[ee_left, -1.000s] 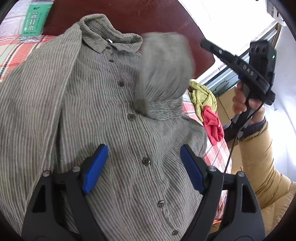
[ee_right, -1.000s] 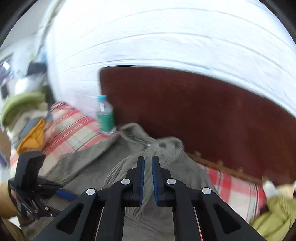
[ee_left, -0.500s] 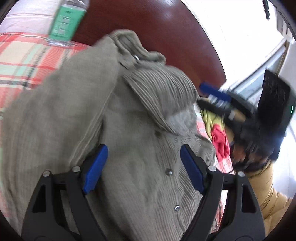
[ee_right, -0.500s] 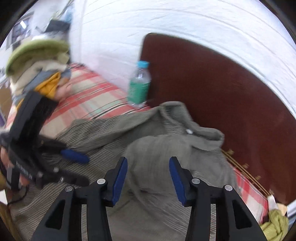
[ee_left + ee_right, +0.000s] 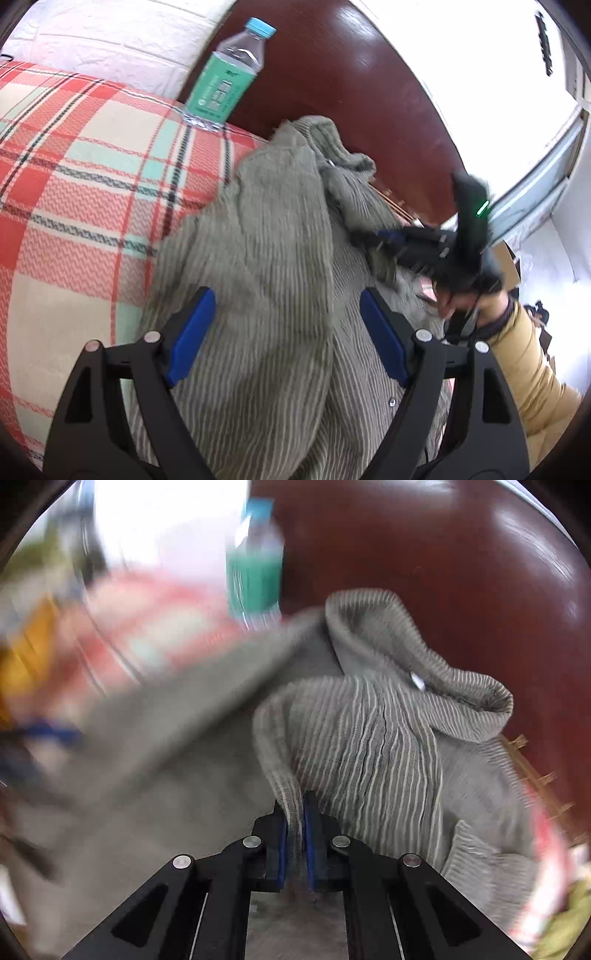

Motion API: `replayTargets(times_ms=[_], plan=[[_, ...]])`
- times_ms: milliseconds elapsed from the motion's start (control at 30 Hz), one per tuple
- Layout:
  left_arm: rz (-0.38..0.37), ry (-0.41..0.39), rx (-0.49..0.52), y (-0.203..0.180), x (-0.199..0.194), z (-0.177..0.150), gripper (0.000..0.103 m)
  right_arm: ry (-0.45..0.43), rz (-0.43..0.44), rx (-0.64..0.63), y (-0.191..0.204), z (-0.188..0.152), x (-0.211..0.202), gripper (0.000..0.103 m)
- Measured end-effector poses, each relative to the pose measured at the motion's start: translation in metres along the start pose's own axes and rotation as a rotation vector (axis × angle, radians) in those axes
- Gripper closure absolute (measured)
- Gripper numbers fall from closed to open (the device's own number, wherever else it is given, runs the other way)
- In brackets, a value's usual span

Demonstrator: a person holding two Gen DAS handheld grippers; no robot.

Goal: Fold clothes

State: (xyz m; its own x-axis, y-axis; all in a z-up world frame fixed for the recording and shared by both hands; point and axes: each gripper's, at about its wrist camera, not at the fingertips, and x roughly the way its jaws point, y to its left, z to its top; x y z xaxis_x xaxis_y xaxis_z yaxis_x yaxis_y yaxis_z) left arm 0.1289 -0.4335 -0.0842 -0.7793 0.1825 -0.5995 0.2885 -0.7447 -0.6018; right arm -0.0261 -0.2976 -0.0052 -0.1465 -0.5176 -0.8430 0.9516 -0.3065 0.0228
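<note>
Sleeve folding is the step in hand. Right gripper [image 5: 294, 830] is clenched on a fold of the striped grey shirt [image 5: 266, 280]; left gripper [image 5: 288, 339] hovers over the shirt body, jaws wide, gripping nothing. Shirt lies on the plaid bedcover [image 5: 74, 177], collar toward the far headboard [image 5: 351, 85]. Next move likely calls for laying the pinched fabric flat across the shirt body, then releasing. Water bottle [image 5: 225, 81] stands at the far edge, just beside the collar. White brick wall [image 5: 92, 44] is behind.

shirt [image 5: 280, 280] crinkly striped cloth, matt; headboard [image 5: 354, 85] glossy dark wood; bottle [image 5: 229, 77] clear plastic, shiny label; bedspread [image 5: 74, 177] woven plaid, kinda rough
</note>
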Motion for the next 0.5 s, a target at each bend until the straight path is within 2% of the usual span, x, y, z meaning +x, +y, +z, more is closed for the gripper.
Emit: replayTargets(times_ms=[67,133,233,333,433,500], plan=[[-0.018,0.006,0.031,-0.006,0.000,-0.002,0.022,-0.110,0.148,0.091,-0.012,0.007,-0.027,0.096],[-0.031,0.012,0.063,-0.013,0.001,-0.003,0.022,-0.152,0.216,0.092,-0.014,0.013,-0.036,0.095],[-0.048,0.020,0.111,-0.023,0.001,-0.005,0.022,-0.067,0.174,0.001,-0.002,0.011,-0.014,0.091],[-0.037,0.045,0.165,-0.033,0.002,-0.011,0.022,0.087,0.068,-0.027,0.001,-0.005,0.013,0.091],[-0.032,0.082,0.201,-0.040,0.005,-0.019,0.022,0.105,0.002,-0.076,-0.001,-0.029,0.007,0.089],[-0.043,0.104,0.221,-0.044,0.008,-0.021,0.022,0.080,-0.001,-0.051,-0.012,-0.042,-0.011,0.080]])
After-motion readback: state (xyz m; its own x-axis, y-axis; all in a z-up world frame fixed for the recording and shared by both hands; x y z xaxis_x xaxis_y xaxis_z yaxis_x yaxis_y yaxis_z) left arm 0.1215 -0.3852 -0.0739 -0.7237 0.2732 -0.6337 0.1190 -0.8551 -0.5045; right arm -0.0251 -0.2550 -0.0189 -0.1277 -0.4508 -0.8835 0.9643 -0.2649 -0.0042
